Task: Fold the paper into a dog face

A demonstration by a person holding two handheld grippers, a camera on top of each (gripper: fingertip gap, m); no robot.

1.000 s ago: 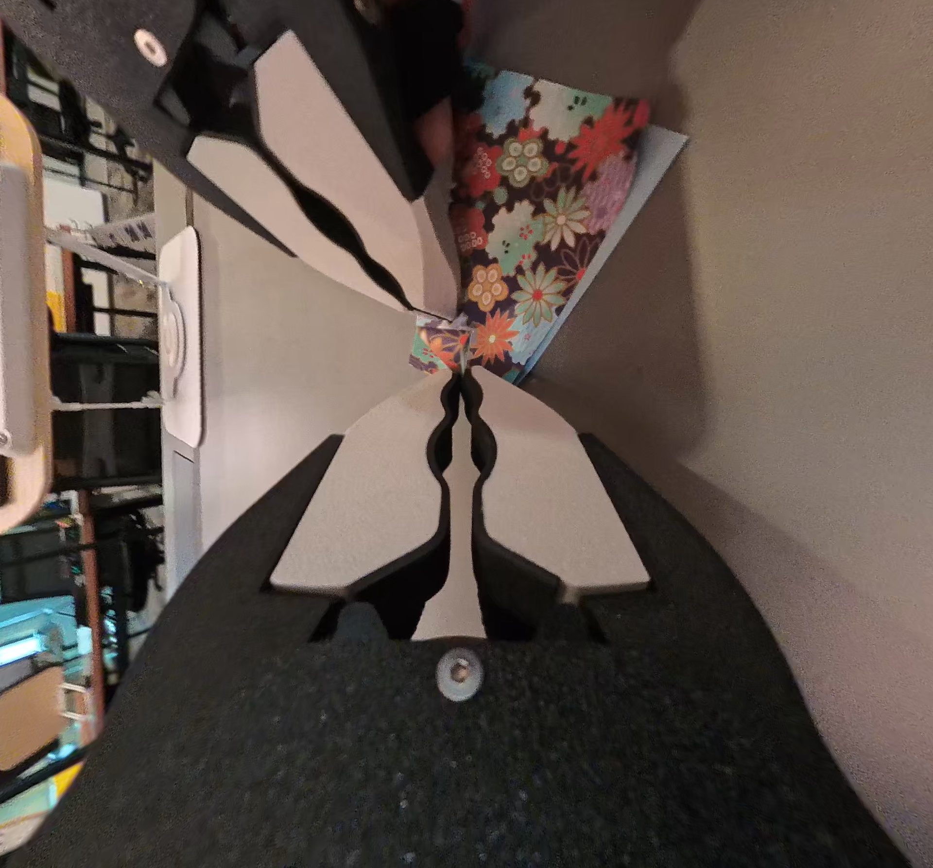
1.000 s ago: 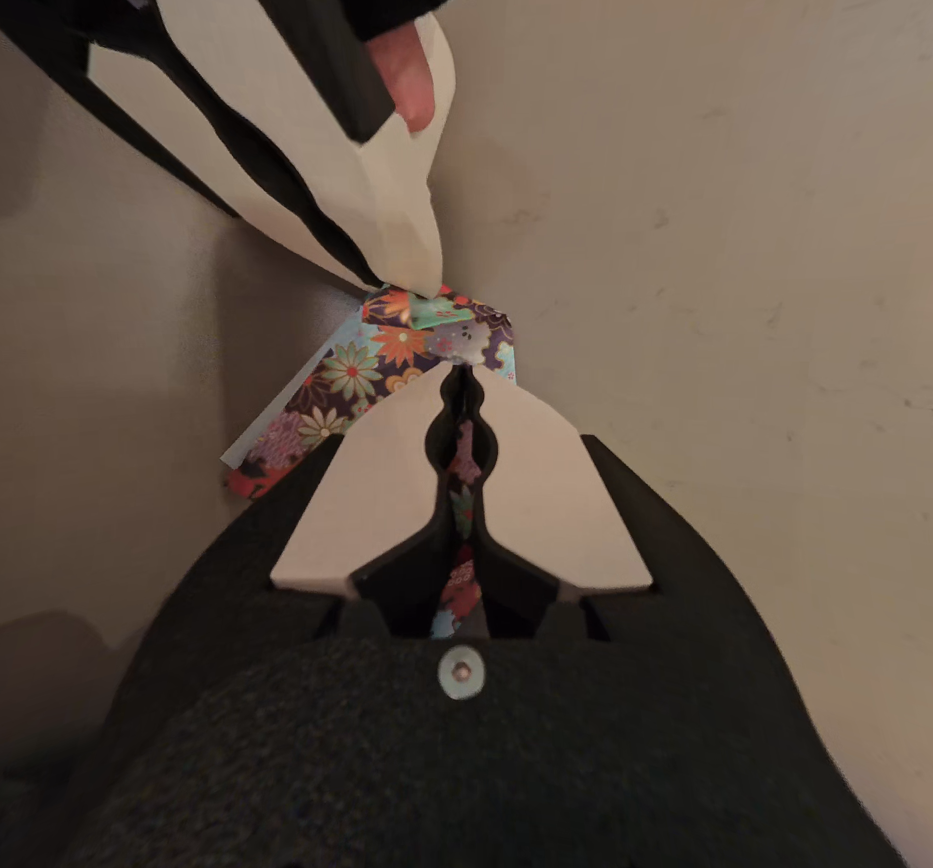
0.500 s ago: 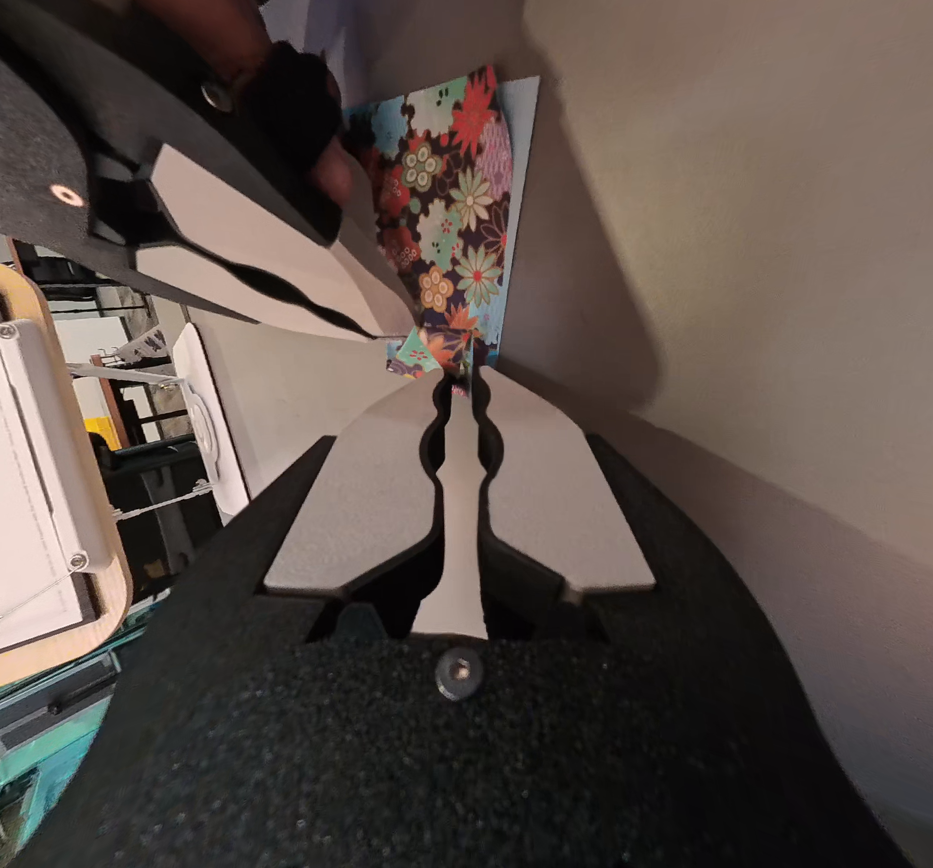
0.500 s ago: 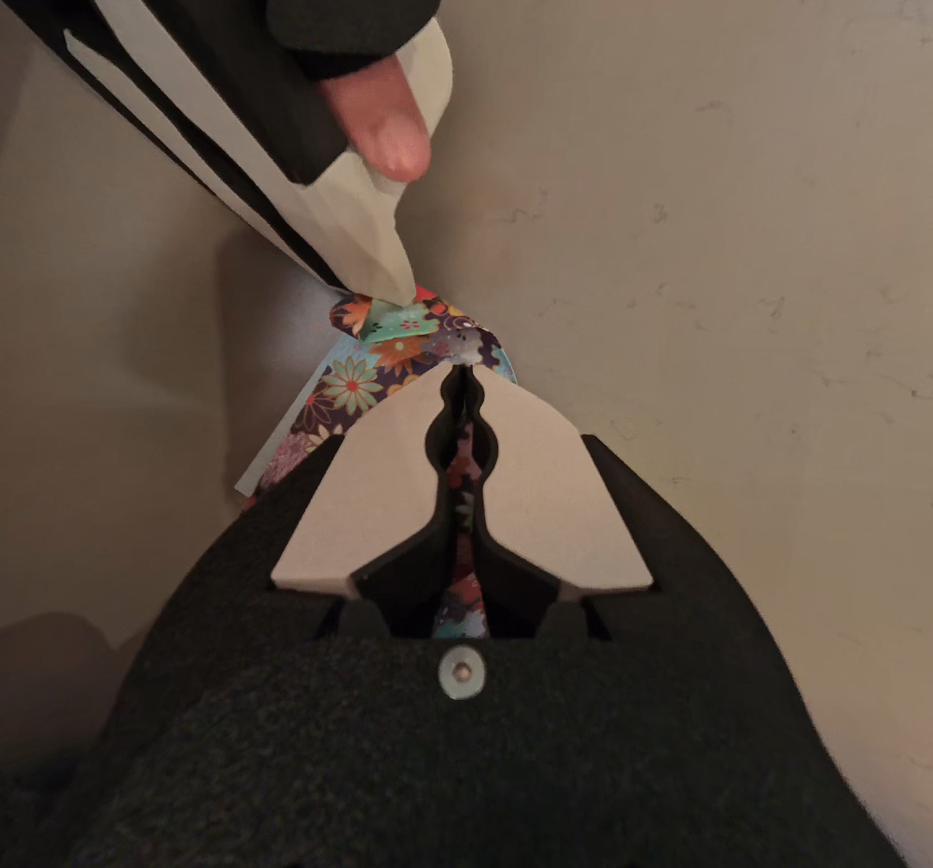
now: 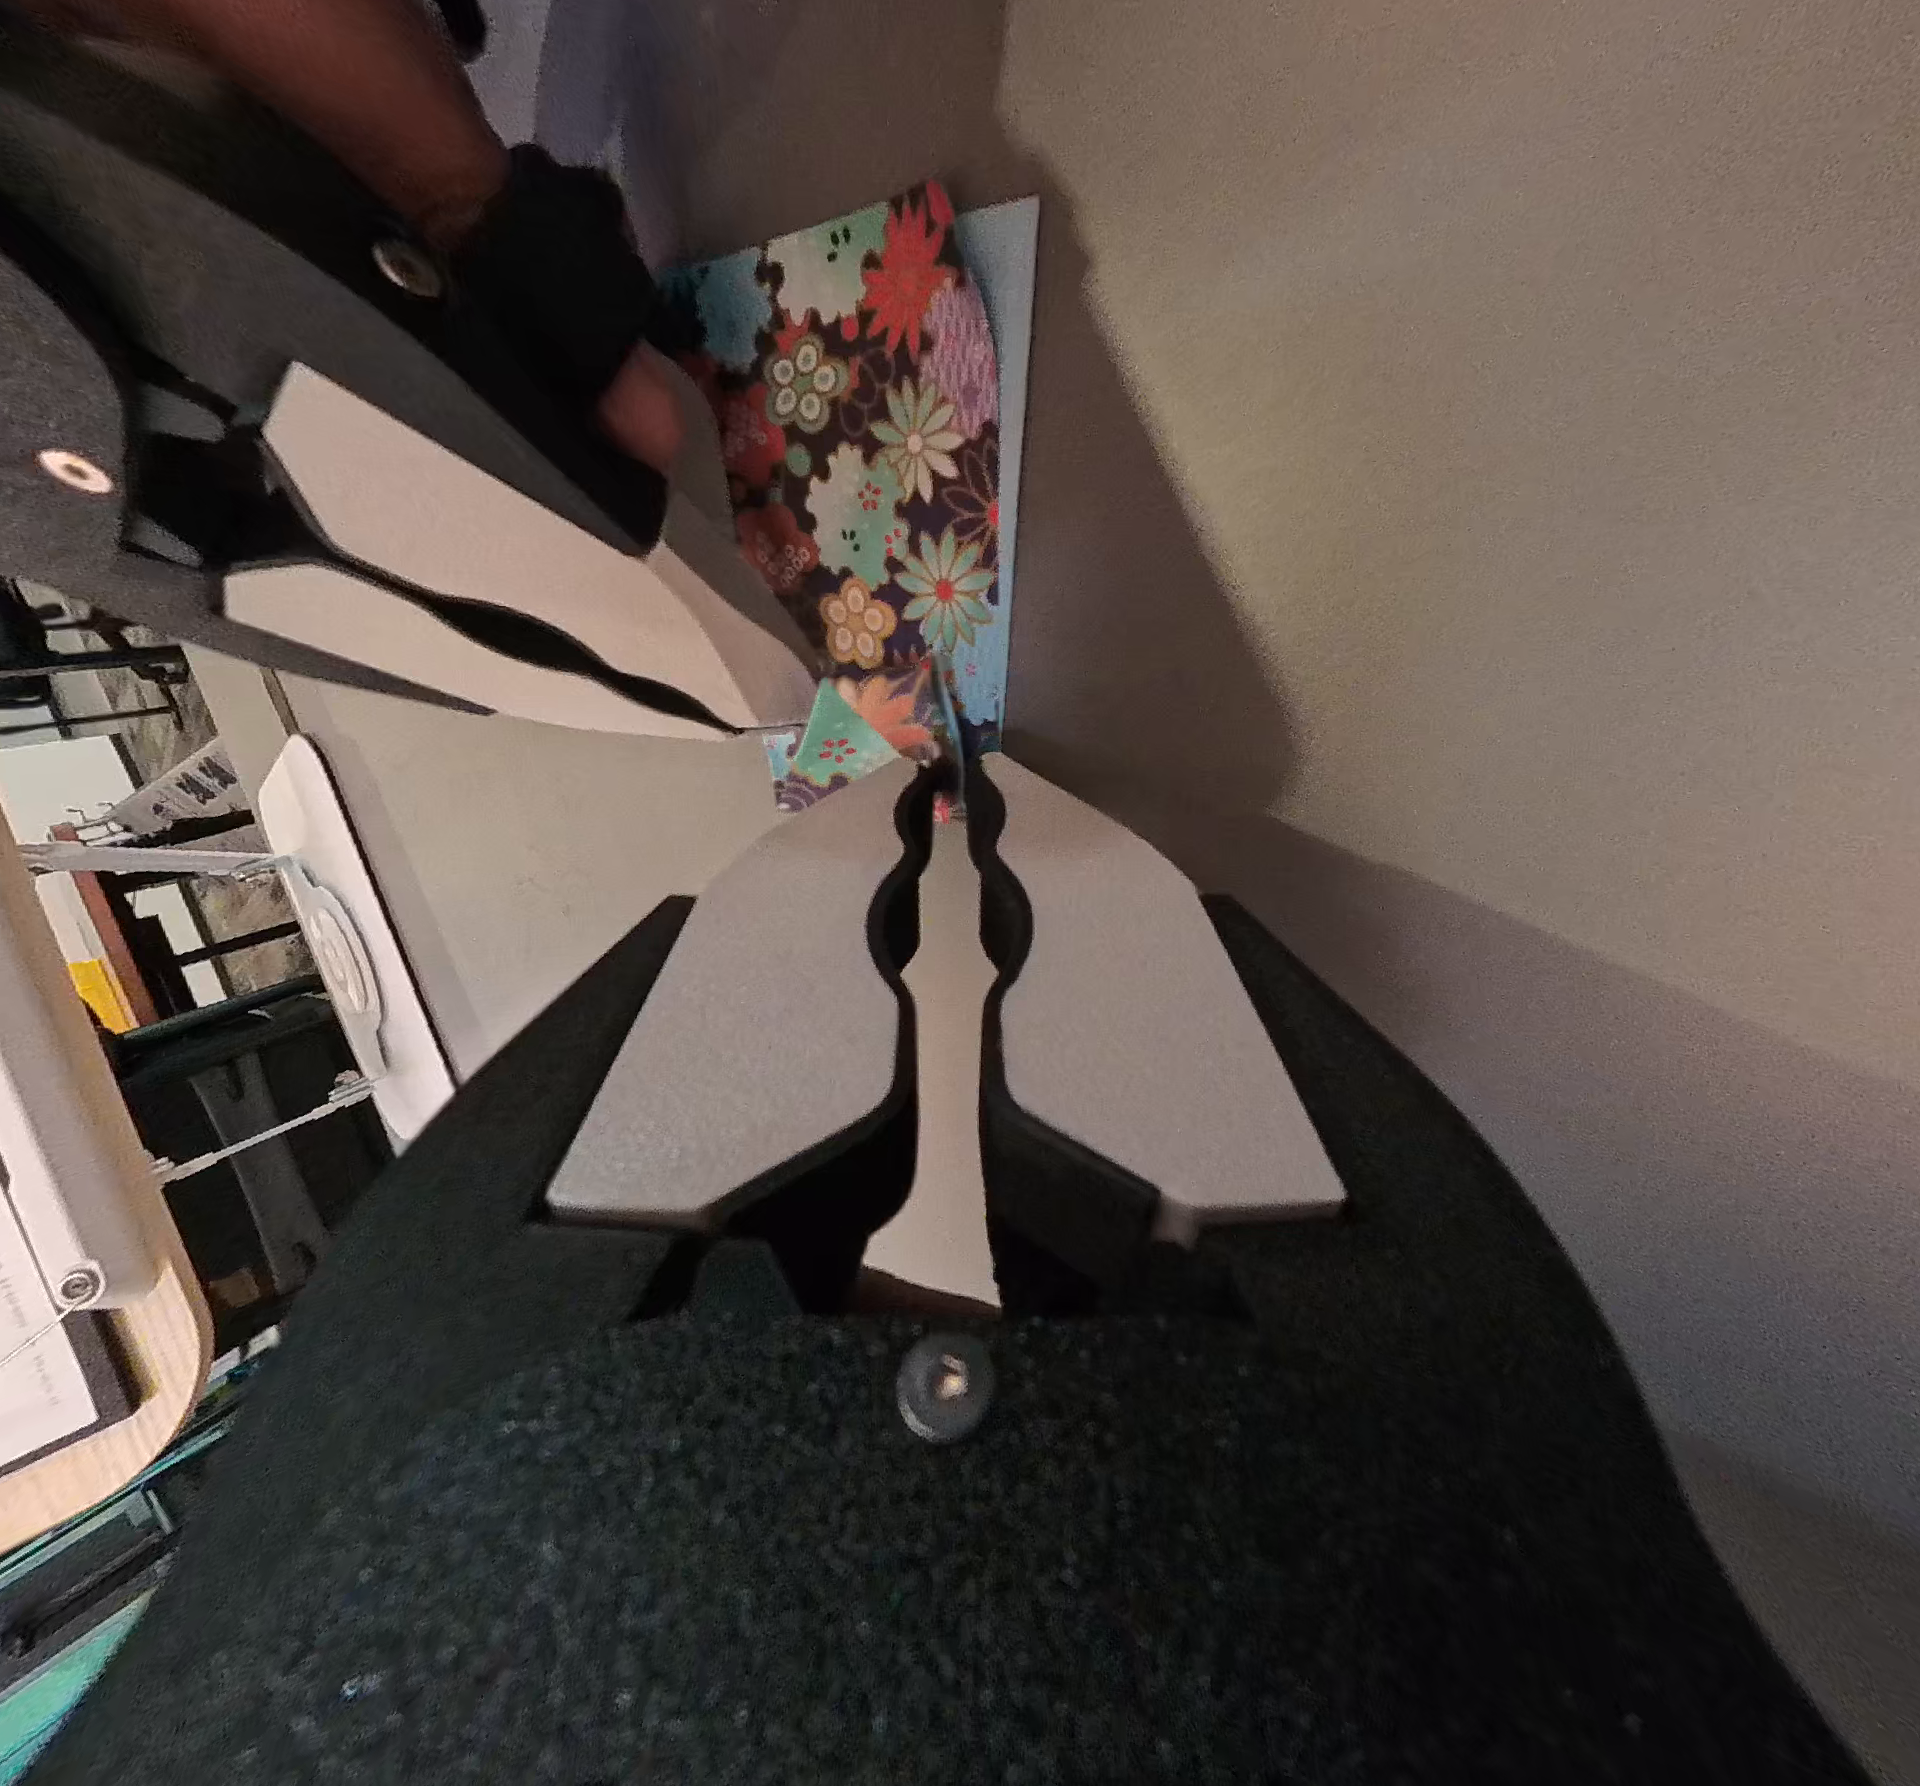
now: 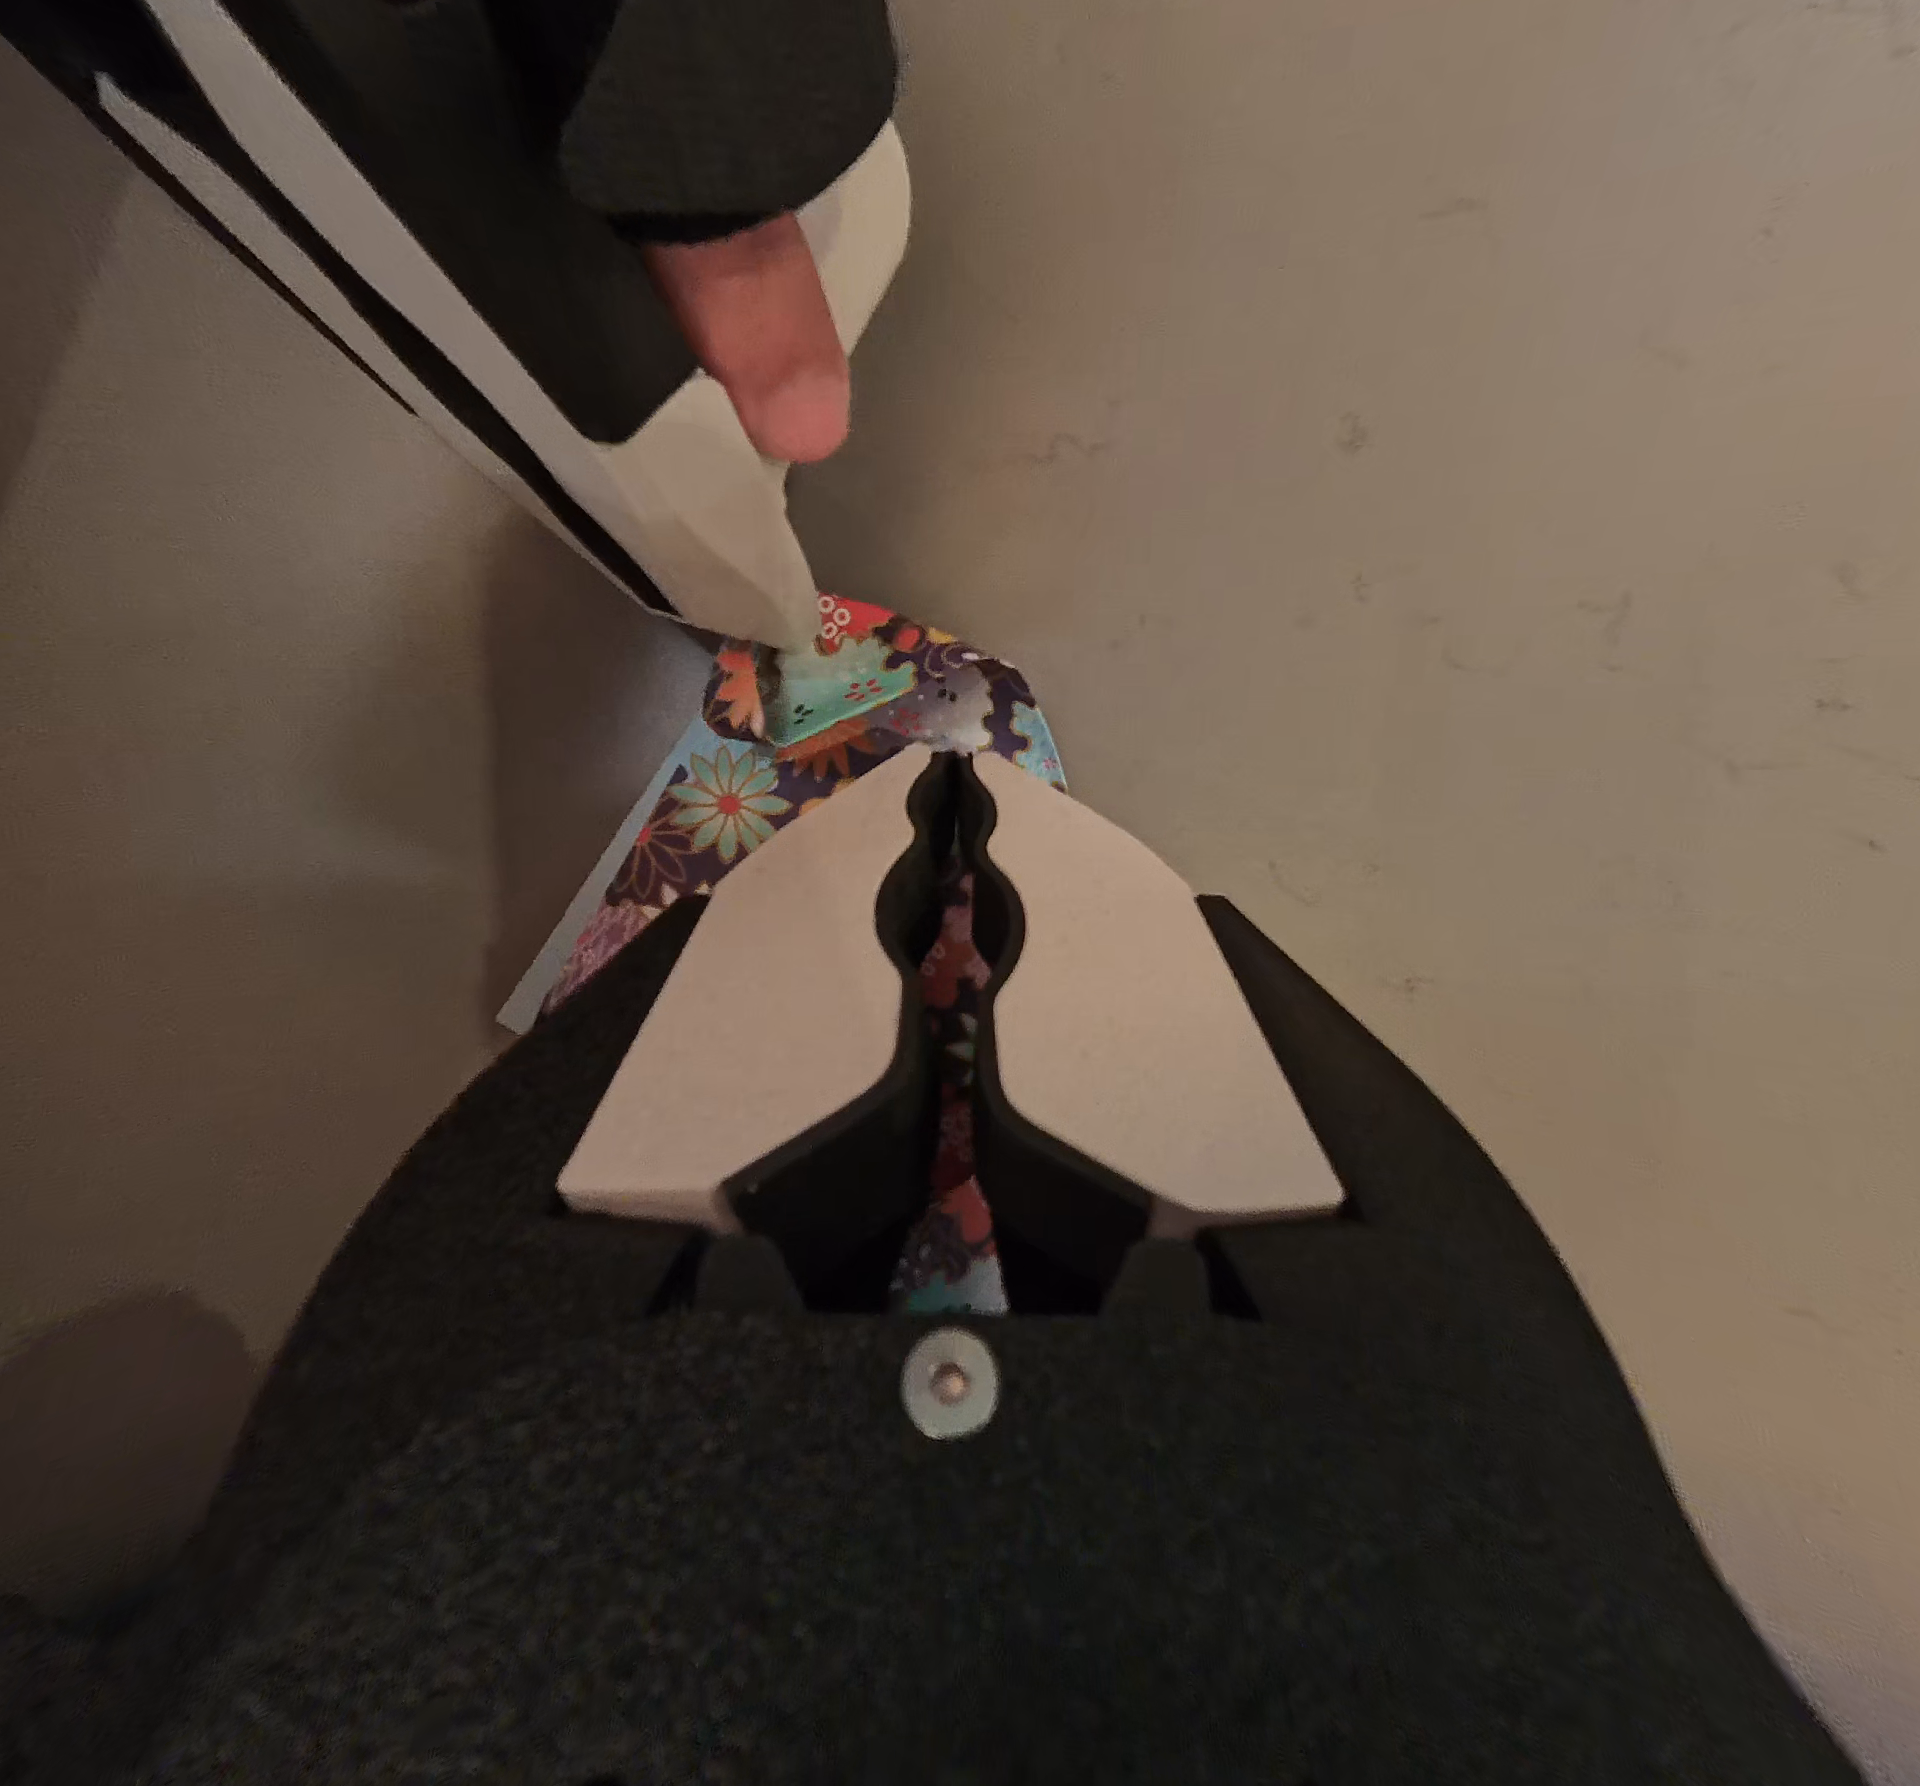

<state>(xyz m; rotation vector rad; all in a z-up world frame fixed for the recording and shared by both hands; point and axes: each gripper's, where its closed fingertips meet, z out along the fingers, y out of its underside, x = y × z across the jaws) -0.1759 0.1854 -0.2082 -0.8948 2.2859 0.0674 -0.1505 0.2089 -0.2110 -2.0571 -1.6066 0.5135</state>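
The paper is folded, with a dark floral print and a pale blue underside, and lies on the beige table. My left gripper is shut on a small folded corner of it. My right gripper is shut on the paper, which runs back between its fingers. In the right wrist view the left gripper comes in from the upper left and pinches the turned-over flap just ahead of my right fingertips. In the left wrist view the right gripper comes in from the left, tips next to mine.
A finger of a hand in a black fingerless glove rests on the left gripper. In the left wrist view a white pad lies at the table's edge, with a wooden board and dark shelving beyond it.
The left gripper has swung around the pinched corner, so the paper now stands more upright in its view. The small flap is turned over further. Both grippers stay shut on the paper.
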